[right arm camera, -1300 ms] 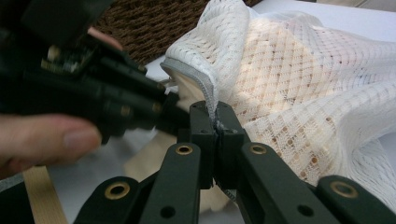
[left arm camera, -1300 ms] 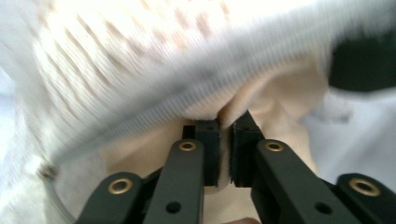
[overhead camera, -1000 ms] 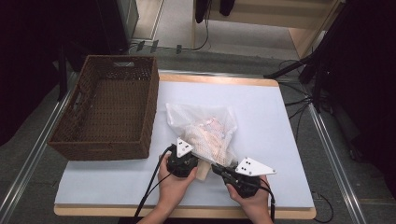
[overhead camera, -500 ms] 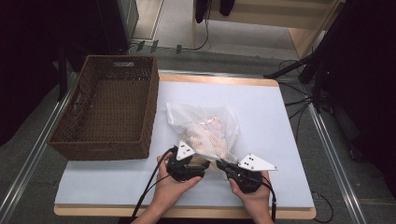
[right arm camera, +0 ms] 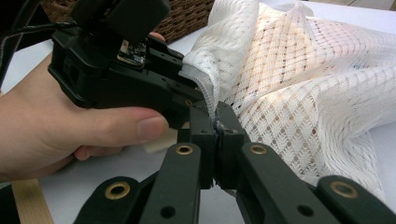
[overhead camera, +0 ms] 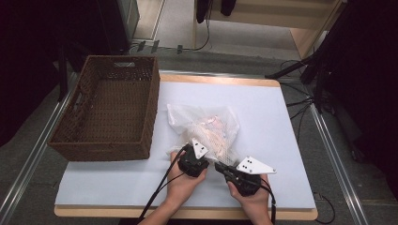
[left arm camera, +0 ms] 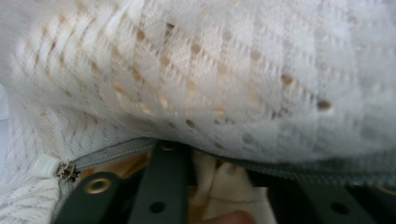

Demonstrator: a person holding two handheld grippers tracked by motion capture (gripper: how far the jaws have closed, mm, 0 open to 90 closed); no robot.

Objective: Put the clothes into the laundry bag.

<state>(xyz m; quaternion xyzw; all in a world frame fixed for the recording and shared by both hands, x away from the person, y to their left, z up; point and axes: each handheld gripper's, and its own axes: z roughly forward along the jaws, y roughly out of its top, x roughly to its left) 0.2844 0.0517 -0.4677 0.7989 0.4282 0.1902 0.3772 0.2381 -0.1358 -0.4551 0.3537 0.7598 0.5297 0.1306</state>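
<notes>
You are working at the mouth of the white mesh laundry bag (overhead camera: 206,129), which lies in the middle of the high view on the white table (overhead camera: 281,117), just right of the brown wicker basket (overhead camera: 112,112). I judge the step in hand to be opening the bag at its zipper so the cream cloth (left arm camera: 219,186) inside can come out.

Your right gripper (right arm camera: 215,130), at the lower centre of its own view, is clenched on the grey zipper edge (right arm camera: 208,93) of the bag; the two jaws meet with the tape pinched between them, and the mesh rises from there to the upper right of that frame.

Your left gripper (overhead camera: 192,159) sits at the bag's near edge in the high view. Its jaws have just been closing, and in the left gripper view they reach under the zipper line (left arm camera: 116,151) into the opening, with a fold of the cream cloth between them at the bottom centre. I cannot tell from the frames whether the pads press on that fold yet.

Next, I think, you need to hold the right grip steady as an anchor, make sure the left jaws bite cloth and not mesh, then draw it out towards the lower edge of the high view
</notes>
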